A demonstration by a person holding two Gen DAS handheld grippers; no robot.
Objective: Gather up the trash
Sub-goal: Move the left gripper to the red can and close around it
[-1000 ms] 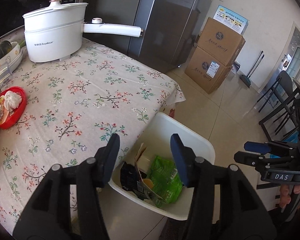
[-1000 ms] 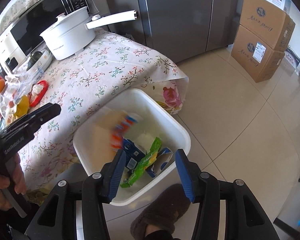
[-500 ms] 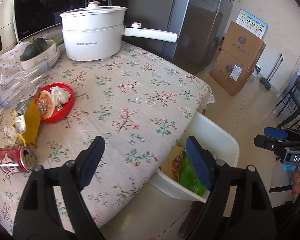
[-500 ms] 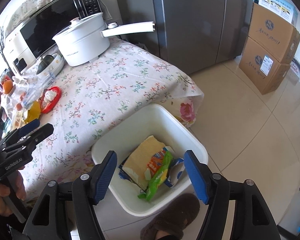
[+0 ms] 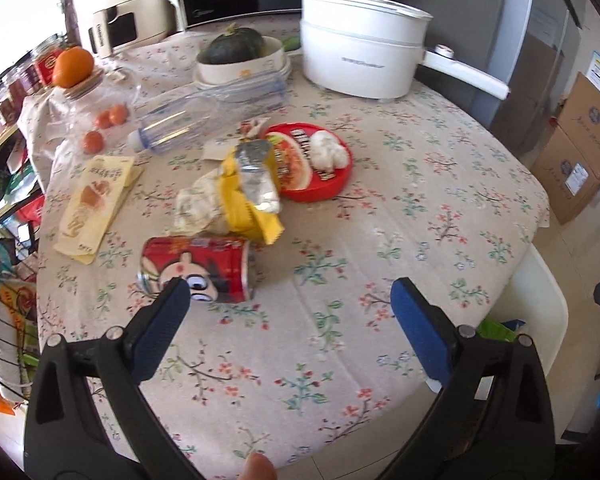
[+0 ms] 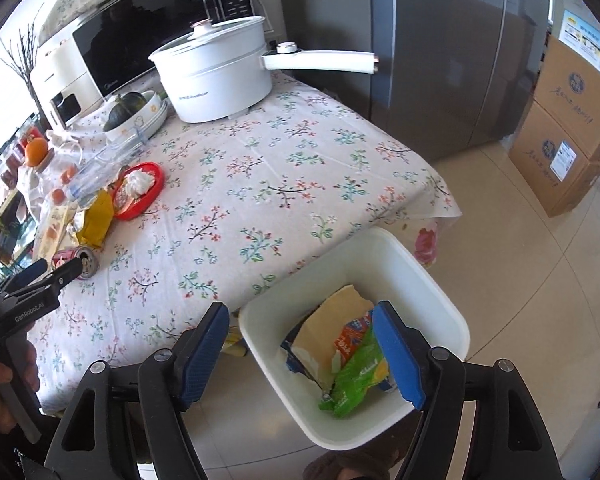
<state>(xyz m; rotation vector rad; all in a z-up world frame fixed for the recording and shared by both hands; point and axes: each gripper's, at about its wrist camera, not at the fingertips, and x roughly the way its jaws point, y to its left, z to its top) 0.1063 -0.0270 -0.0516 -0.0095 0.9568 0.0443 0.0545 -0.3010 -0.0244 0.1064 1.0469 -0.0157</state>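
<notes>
A white trash bin (image 6: 432, 280) stands on the floor by the table corner, holding a green wrapper (image 6: 356, 380), a tan packet and other wrappers. My right gripper (image 6: 304, 356) is open and empty above the bin. My left gripper (image 5: 296, 328) is open and empty over the table, just short of a red can (image 5: 204, 268) lying on its side. Beyond the can lie a yellow snack bag (image 5: 248, 200), a red lid with a white tissue (image 5: 324, 160), a clear plastic bottle (image 5: 188, 120) and a yellow packet (image 5: 96, 200). The left gripper also shows in the right wrist view (image 6: 56, 272).
A floral tablecloth (image 5: 420, 208) covers the table. At the back stand a white electric pot (image 5: 360, 60) with a long handle, a bowl with a green squash (image 5: 236, 52), a microwave, an orange (image 5: 72, 66) on a jar. Cardboard boxes (image 6: 568, 128) and a fridge stand to the right.
My left gripper has swung left from the bin toward the trash on the table and now faces the red can. The right gripper stayed open above the bin, drifting slightly back.
</notes>
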